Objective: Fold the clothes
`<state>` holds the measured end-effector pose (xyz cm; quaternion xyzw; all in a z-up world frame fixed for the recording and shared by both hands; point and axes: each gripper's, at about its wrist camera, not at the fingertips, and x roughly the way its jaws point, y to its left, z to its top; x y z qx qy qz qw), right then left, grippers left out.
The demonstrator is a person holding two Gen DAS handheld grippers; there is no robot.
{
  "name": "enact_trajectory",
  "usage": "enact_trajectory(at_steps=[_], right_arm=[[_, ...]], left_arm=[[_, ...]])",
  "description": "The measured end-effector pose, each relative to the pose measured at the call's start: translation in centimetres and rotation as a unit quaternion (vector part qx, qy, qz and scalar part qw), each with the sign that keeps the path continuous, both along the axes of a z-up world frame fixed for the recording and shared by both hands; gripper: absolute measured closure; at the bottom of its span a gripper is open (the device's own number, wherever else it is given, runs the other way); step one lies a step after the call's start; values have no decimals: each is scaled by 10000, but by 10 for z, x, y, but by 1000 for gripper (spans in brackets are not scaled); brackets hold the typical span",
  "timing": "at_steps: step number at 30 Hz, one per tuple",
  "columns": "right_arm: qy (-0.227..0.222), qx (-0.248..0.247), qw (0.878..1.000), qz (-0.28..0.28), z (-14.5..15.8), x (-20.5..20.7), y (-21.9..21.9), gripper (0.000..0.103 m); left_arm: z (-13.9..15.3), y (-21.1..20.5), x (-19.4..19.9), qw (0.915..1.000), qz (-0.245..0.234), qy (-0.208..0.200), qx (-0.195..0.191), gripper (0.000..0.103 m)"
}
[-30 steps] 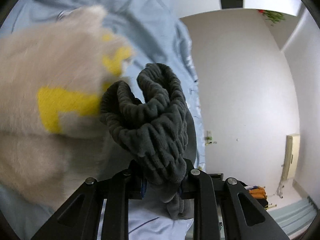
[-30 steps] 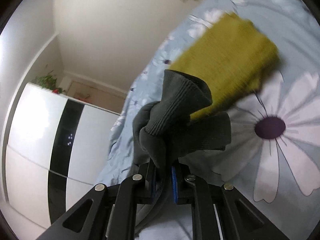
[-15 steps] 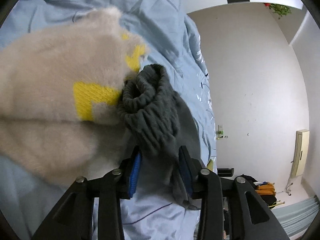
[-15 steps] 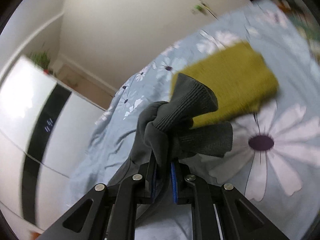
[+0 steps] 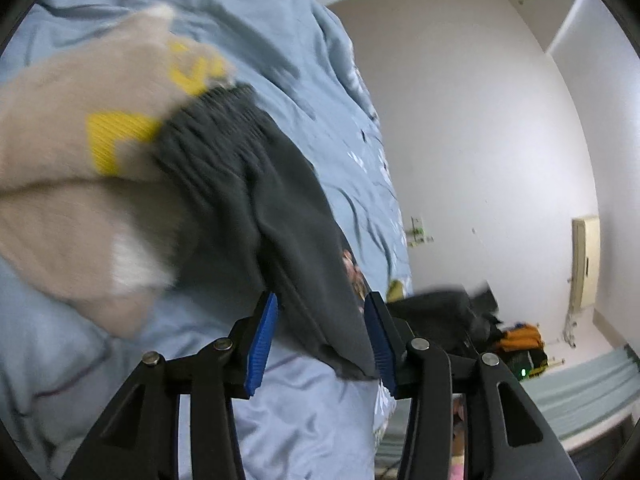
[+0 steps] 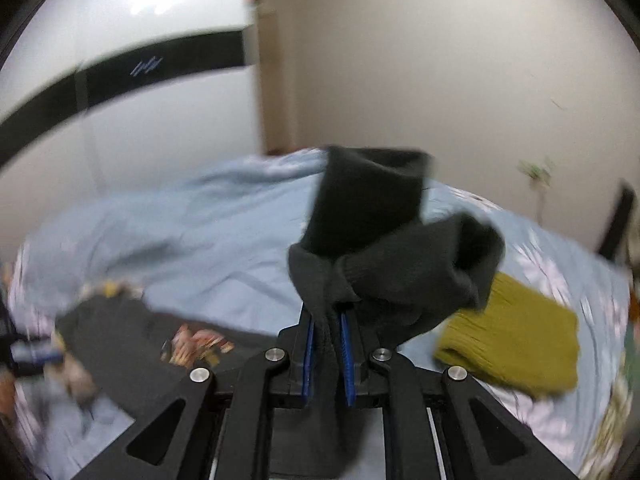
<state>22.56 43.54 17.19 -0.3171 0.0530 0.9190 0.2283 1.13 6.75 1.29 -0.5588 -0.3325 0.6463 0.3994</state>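
A dark grey garment (image 5: 256, 200) with a ribbed band lies on the light blue bedsheet (image 5: 132, 344), part over a folded beige sweater with yellow patches (image 5: 76, 184). My left gripper (image 5: 320, 336) is open; the grey cloth passes loosely between its blue pads (image 5: 262, 340). My right gripper (image 6: 328, 344) is shut on the other end of the grey garment (image 6: 392, 256) and holds it bunched above the bed. A printed graphic (image 6: 196, 344) shows on the cloth lying at left.
A folded olive-green sweater (image 6: 516, 340) lies on the floral bedsheet at right. A white wardrobe with a black stripe (image 6: 120, 76) stands behind the bed. White walls (image 5: 480, 140) and floor clutter (image 5: 520, 340) lie past the bed's edge.
My left gripper has opened and let go of the grey ribbed band, which now lies flatter against the beige sweater. My right gripper has swung round, still holding its end.
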Motion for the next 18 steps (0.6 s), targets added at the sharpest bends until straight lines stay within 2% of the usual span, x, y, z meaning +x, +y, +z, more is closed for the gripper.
enact_trajectory(at_steps=[5,9,10,14,17,18], right_arm=[[-898,202,9922,845,-51,-50,-64,90],[-1384,313,9836,1111,-86,-63,-88,90],[-1430,338,9827,1126,-90,-63,-91,87],[-1428,168,9827,1168,-88,-52,-89,86],[-1380,-163,9830,1201,-87,-43,-82,83],[-1324,-302,9832,1219,-87,-40,-80,81]], left_arm=[[6,-16,39,9994,-320,-79,43,56],[10,-8,46,9990,-450,-58,37,54],[11,-4,46,9988,-478,-36,42,52],[22,26,43,9973,-715,33,155,50],[29,84,30,9950,-974,144,187,45],[33,101,29,9938,-1082,174,168,40]])
